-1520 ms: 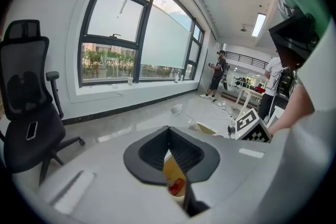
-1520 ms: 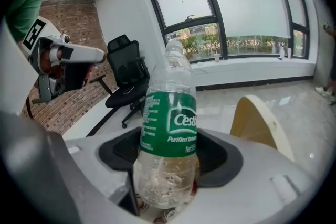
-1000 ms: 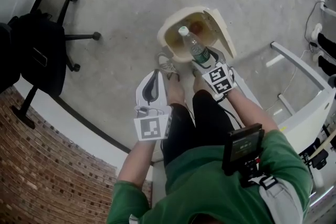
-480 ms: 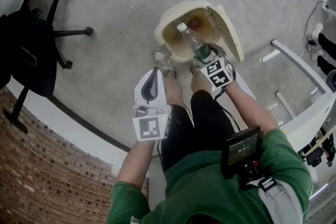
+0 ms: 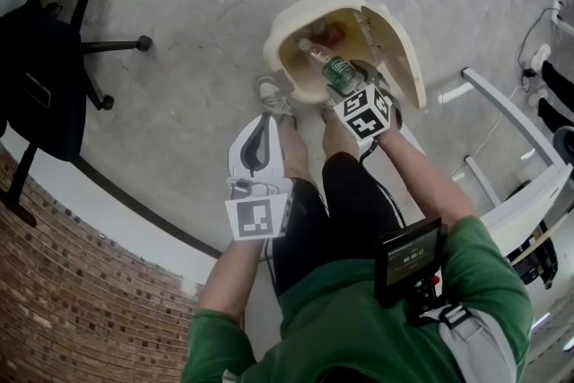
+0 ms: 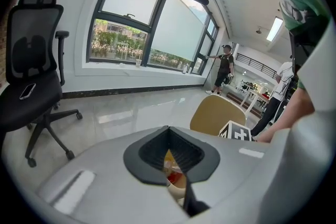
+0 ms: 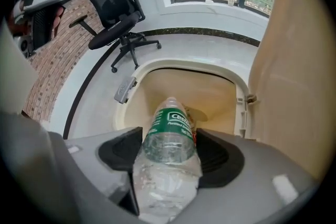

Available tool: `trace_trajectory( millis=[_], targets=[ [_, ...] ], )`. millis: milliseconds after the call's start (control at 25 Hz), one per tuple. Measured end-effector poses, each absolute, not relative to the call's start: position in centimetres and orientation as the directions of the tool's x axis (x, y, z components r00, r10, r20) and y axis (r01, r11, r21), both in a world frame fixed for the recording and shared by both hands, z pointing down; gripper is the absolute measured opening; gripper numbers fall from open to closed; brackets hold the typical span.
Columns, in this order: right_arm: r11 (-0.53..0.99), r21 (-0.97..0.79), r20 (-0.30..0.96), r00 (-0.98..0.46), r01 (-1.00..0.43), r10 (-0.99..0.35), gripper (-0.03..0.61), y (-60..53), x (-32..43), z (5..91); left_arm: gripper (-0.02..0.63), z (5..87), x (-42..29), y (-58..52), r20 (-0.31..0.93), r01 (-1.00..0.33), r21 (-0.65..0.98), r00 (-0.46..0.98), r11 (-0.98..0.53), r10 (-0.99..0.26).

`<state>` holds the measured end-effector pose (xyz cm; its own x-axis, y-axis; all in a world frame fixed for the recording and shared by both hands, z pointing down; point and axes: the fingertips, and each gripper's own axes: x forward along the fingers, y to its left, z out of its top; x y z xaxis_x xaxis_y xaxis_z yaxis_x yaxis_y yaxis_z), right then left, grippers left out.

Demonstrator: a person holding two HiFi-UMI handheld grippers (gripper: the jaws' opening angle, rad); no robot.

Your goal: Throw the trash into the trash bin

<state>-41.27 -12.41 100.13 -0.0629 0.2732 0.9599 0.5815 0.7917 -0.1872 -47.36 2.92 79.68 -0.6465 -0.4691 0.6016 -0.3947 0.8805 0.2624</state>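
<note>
Right gripper (image 5: 348,92): jaws closed on the base end of a clear bottle (image 5: 326,65) with a green label, firm contact on both sides in the right gripper view. The bottle is tilted and its neck points away from the person, out over the mouth of the bin (image 5: 280,30). It is held in the air and I cannot see it touching the rim. The bin is cream-coloured and stands on the grey floor (image 5: 206,4) just ahead of the person's shoes (image 5: 272,98). Its lid (image 5: 396,49) is swung up on the right side, so the inside is open to view. A reddish item (image 5: 334,33) lies at the bottom, too blurred to identify. Left gripper (image 5: 260,137): jaws together with nothing between them. It is held level near the person's left knee, short of the bin. A black office chair (image 5: 45,76) stands well apart at far left.
</note>
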Motion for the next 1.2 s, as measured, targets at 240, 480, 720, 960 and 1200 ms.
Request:
trace_trajectory(
  millis=[240, 480, 720, 960, 1200],
  targets=[
    [0.783, -0.19, 0.962, -0.048, 0.593, 0.27, 0.318, -12.1, -42.0, 101.1, 0.008, 80.5, -47.6, 3.4, 0.606, -0.379, 0.26, -0.652, 0.888, -0.456],
    [0.794, -0.157, 0.957, -0.107, 0.587, 0.269, 0.318, -12.2, -43.4, 101.3, 0.008, 81.1, -47.5, 3.5, 0.612, -0.365, 0.266, -0.651, 0.892, -0.449],
    [0.805, -0.148, 0.946, -0.156, 0.575, 0.285, 0.327, -12.4, -44.4, 100.9, 0.008, 80.9, -47.5, 3.0, 0.609, -0.37, 0.265, -0.652, 0.89, -0.452],
    [0.798, -0.173, 0.931, -0.168, 0.578, 0.324, 0.327, -12.0, -44.3, 99.8, 0.008, 80.4, -47.3, 2.4, 0.61, -0.375, 0.254, -0.653, 0.891, -0.449],
    [0.784, -0.206, 0.876, -0.246, 0.585, 0.414, 0.323, -10.8, -44.8, 94.3, 0.008, 77.3, -47.6, 1.5, 0.581, -0.397, 0.236, -0.674, 0.887, -0.456]
  ],
)
